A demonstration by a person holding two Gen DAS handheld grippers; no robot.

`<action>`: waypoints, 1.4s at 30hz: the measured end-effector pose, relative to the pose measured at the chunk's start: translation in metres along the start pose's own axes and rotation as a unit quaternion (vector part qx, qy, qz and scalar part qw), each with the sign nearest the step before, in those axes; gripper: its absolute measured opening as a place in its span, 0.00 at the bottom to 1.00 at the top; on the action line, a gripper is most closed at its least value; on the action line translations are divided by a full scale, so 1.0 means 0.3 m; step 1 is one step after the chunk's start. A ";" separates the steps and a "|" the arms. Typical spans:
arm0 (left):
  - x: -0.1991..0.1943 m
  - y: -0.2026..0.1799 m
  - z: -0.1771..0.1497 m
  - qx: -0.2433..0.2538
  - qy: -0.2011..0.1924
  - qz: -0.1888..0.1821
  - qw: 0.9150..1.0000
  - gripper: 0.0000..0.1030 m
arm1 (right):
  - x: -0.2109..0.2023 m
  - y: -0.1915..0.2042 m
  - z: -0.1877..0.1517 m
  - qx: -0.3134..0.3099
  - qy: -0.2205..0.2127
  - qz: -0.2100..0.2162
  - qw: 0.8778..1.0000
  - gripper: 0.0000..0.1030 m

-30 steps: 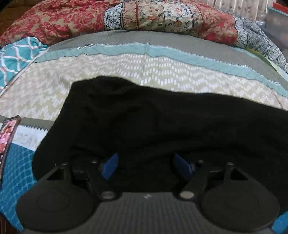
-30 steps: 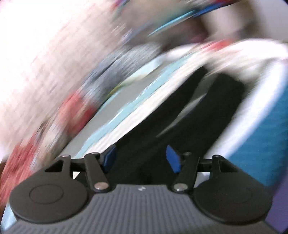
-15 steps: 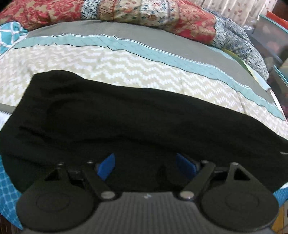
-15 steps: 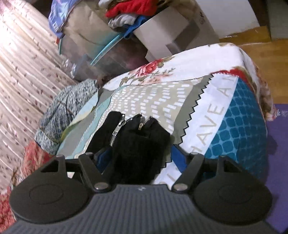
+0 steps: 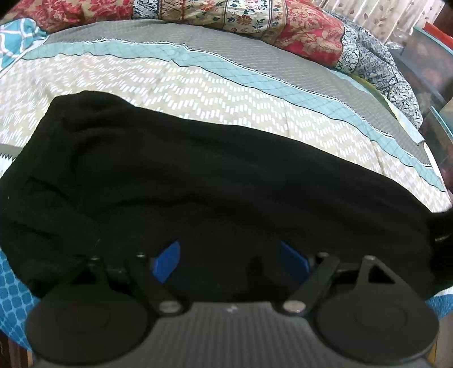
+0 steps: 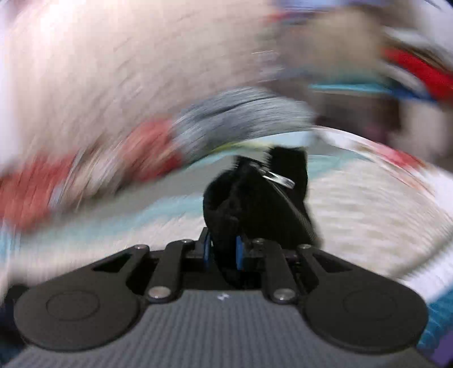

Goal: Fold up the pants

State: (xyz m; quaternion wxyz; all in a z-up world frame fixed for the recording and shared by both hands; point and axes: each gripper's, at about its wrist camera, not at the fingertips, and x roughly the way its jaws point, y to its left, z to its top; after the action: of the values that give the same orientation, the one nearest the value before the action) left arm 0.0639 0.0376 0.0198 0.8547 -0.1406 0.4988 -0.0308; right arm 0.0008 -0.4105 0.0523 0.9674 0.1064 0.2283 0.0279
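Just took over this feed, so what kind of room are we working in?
Most likely a bedroom: the black pants lie on a bed with a patterned bedspread, a bunched floral quilt along its far edge, and curtains behind.

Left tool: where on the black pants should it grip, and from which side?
Likely the near edge of the black pants, just ahead of the open left tool, coming from above. The cloth bunches thick there, giving something to pinch. The right tool has just closed on the zipper end.
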 end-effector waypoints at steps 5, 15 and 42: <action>-0.034 0.031 -0.007 -0.002 -0.005 -0.009 1.000 0.77 | 0.167 0.313 -0.256 -0.183 0.146 0.078 0.969 0.34; -0.182 0.212 -0.062 -0.040 -0.057 -0.022 0.997 0.81 | 0.056 0.293 -0.115 -0.112 0.067 0.078 0.988 0.51; -0.118 0.675 -0.073 -0.242 -0.126 -0.053 0.961 0.86 | 0.362 0.967 -0.254 0.103 0.245 0.225 0.937 0.18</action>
State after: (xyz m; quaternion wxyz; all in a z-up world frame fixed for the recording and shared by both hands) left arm 0.0097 0.2338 -0.0153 0.8480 -0.3726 0.3715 0.0635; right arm 0.0623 -0.1014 0.0017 0.8333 0.2443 0.4303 0.2466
